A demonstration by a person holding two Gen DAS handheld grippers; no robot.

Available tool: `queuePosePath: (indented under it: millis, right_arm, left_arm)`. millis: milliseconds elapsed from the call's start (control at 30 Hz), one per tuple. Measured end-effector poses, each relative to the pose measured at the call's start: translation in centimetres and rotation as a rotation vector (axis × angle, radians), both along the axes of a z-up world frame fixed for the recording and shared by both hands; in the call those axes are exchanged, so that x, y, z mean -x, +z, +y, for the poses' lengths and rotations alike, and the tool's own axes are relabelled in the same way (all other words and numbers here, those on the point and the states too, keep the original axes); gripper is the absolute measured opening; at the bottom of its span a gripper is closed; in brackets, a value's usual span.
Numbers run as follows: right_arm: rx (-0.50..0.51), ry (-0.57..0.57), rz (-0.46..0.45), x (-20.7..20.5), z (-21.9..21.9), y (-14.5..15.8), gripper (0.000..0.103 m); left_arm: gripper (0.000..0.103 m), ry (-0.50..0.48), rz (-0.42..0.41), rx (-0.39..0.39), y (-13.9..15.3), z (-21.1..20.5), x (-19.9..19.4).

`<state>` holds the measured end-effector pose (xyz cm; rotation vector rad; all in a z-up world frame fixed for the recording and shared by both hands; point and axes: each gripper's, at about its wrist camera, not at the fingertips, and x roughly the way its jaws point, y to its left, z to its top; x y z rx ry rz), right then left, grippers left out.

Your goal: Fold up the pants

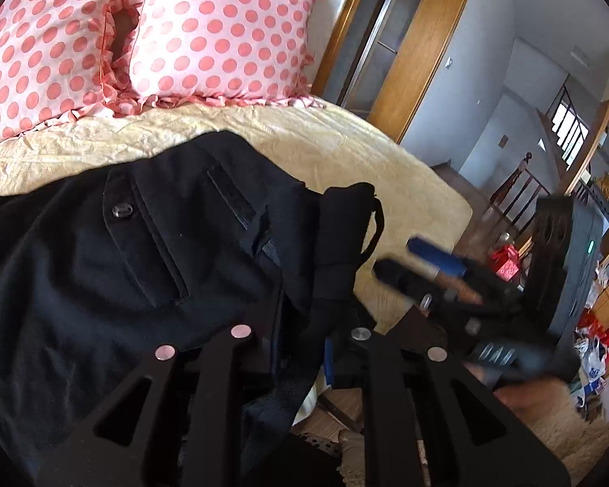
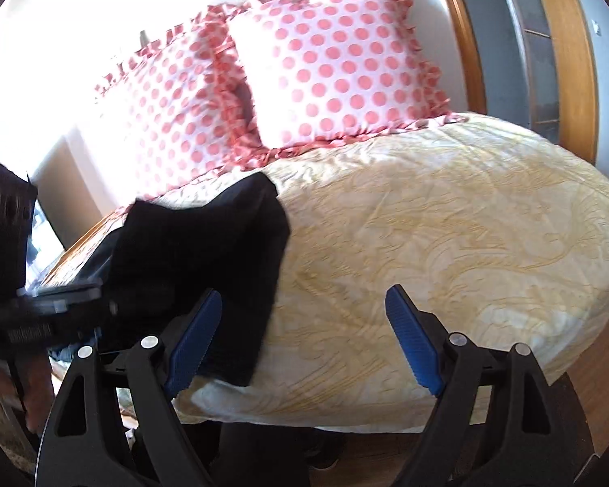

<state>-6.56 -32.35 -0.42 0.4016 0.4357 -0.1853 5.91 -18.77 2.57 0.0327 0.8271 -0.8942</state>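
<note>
Black pants [image 1: 101, 251] lie across the cream bedspread [image 1: 337, 150], back pocket and button facing up, the waistband with a belt loop [image 1: 345, 219] at their right end. My left gripper [image 1: 304, 324] is shut on a fold of the pants' cloth near that waistband, and the cloth hides its fingertips. In the right wrist view the pants [image 2: 207, 235] hang over the bed's near edge. My right gripper [image 2: 304, 341] stands open there, its left blue pad [image 2: 195, 341] in front of the cloth and nothing pressed between the pads. In the left wrist view the right gripper [image 1: 414, 268] is blurred, beside the waistband.
Two pink polka-dot pillows [image 1: 223, 32] lean at the head of the bed. A wooden door frame [image 1: 422, 44] stands to the right. Stair railings [image 1: 519, 186] and floor clutter [image 1: 597, 345] lie beyond the bed's corner. A hand [image 2: 36, 385] holds the left gripper [image 2: 61, 308].
</note>
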Motion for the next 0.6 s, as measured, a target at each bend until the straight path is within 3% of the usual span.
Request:
queuePosePath:
  millis: [100, 133, 167, 233, 333, 400, 467, 600]
  right_arm:
    - [0.02, -0.034, -0.019, 0.4, -0.5, 1.0, 0.084]
    - [0.03, -0.041, -0.027, 0.4, -0.5, 1.4, 0.084]
    - [0.038, -0.043, -0.035, 0.4, -0.7, 1.8, 0.084]
    - [0.064, -0.039, -0.056, 0.3, -0.3, 2.9, 0.084]
    - [0.1, -0.014, -0.1, -0.1, 0.6, 4.4, 0.084]
    - [0.113, 0.023, -0.119, -0.6, 1.4, 5.0, 0.084]
    - [0.127, 0.077, -0.132, -1.4, 2.8, 5.3, 0.084]
    - [0.147, 0.2, -0.127, -3.9, 6.6, 4.8, 0.084]
  left_arm:
    - [0.016, -0.001, -0.032, 0.01, -0.2, 0.3, 0.7]
    - [0.026, -0.008, -0.046, 0.016, -0.1, 0.5, 1.0]
    - [0.047, -0.026, -0.05, 0.027, 0.0, 0.7, 1.3]
    - [0.075, -0.037, -0.08, 0.041, 0.6, 1.3, 1.9]
    - [0.081, -0.054, -0.191, 0.022, 1.6, 2.5, 3.2]
    - [0.092, -0.02, -0.245, 0.005, 2.4, 3.9, 3.6]
    - [0.1, 0.065, -0.278, 0.0, 3.1, 5.8, 3.0]
    - [0.101, 0.323, -0.252, 0.004, 3.3, 10.7, 0.1]
